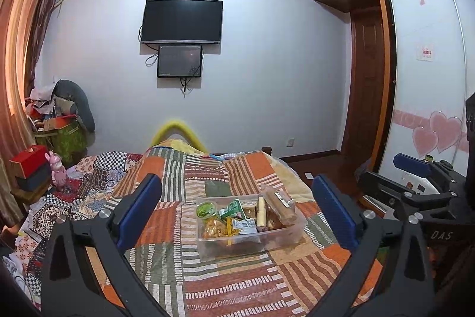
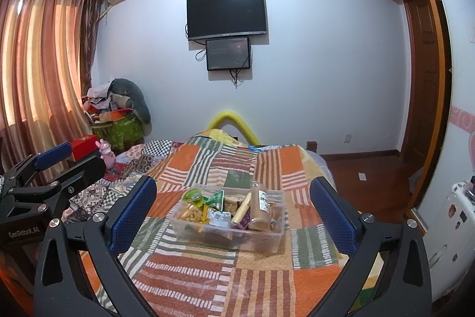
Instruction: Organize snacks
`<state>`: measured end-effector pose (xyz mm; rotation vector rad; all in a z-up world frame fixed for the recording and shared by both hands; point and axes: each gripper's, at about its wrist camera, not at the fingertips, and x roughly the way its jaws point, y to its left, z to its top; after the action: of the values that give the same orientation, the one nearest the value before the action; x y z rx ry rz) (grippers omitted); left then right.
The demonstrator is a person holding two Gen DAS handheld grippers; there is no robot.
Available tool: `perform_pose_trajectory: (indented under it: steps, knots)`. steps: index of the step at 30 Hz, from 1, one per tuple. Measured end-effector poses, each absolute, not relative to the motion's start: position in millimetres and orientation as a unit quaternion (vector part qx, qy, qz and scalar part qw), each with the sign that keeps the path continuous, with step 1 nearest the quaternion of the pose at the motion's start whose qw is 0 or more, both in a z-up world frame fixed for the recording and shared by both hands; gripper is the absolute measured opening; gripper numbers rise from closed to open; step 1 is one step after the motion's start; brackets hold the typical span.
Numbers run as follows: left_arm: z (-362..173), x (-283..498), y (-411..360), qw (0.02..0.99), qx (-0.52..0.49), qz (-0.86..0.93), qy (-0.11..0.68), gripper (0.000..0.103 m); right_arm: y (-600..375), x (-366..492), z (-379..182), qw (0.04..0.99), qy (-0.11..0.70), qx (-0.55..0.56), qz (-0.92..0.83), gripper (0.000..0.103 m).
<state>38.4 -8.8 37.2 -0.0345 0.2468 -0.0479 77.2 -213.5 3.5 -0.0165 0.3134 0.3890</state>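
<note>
"GenRobot.AI" is printed in white on the body of the left gripper point(image 2: 68, 165) where it shows at the left edge of the right wrist view, and "DAS" can be read on the right gripper point(image 1: 415, 168) at the right edge of the left wrist view; the label on the tall biscuit pack point(image 2: 261, 208) carries dark characters too small to read. The clear plastic snack box point(image 2: 268, 241) sits on the patchwork quilt point(image 2: 184, 281) of the bed, ahead of both grippers and between each one's blue-padded fingers point(image 1: 139, 210), touched by neither. Its long axis runs roughly left to right across the quilt. Inside, a green-lidded cup point(image 1: 205, 210), a green packet point(image 1: 233, 208), a bag of yellow puffed snacks point(image 1: 215, 229) and a pale stick-shaped pack point(image 1: 260, 213) crowd together, the lower items partly hidden behind the cloudy wall. The biscuit pack leans against the right end, tilted upward. Both grippers are spread wide with nothing held. A television point(image 2: 226, 15) hangs on the far wall.
</note>
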Motion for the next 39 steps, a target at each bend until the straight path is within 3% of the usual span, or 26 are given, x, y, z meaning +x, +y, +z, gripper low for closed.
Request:
perform_pose_trajectory:
  steps: [39]
  knots:
    - [34.3,40.4,-9.4,0.99,-0.021,-0.041,0.135,0.103,-213.1,75.6,6.8,0.97,0.159,-0.014,0.185,0.103]
